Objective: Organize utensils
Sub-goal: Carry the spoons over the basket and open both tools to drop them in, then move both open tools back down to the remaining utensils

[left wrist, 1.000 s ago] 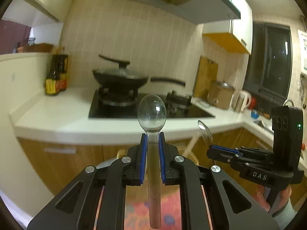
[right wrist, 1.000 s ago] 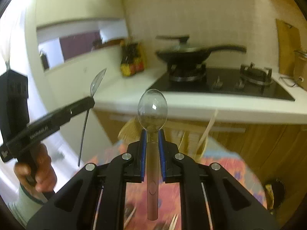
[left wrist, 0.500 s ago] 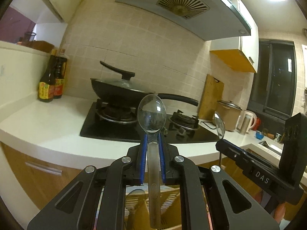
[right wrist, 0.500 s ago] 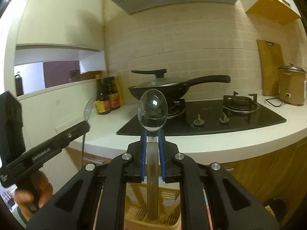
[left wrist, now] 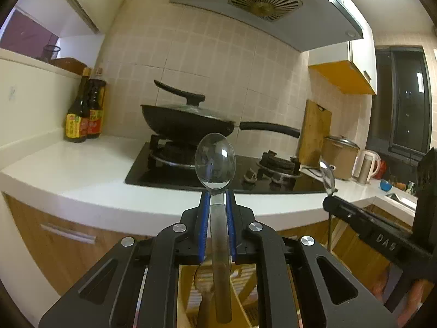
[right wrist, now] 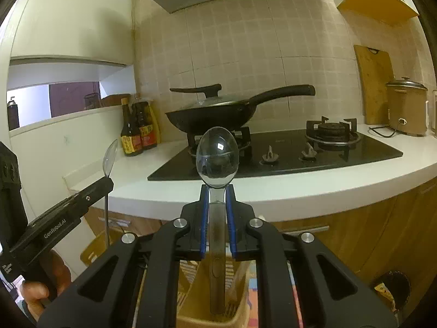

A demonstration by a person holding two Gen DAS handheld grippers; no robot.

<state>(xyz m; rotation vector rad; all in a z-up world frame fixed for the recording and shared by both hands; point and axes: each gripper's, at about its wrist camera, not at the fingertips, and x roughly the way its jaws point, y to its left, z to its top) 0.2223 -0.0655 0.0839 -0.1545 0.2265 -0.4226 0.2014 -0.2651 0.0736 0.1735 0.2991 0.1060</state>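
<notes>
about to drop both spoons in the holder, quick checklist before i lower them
1. Left gripper shut on left spoon: ok.
2. Right gripper shut on right spoon: ok.
3. Both spoons upright, bowls up, handles down: ok.
4. Holder under right spoon handle: ok.
5. Holder under left spoon handle: ok, something already stands in it.
6. Free slot for each handle: cannot tell.
</notes>
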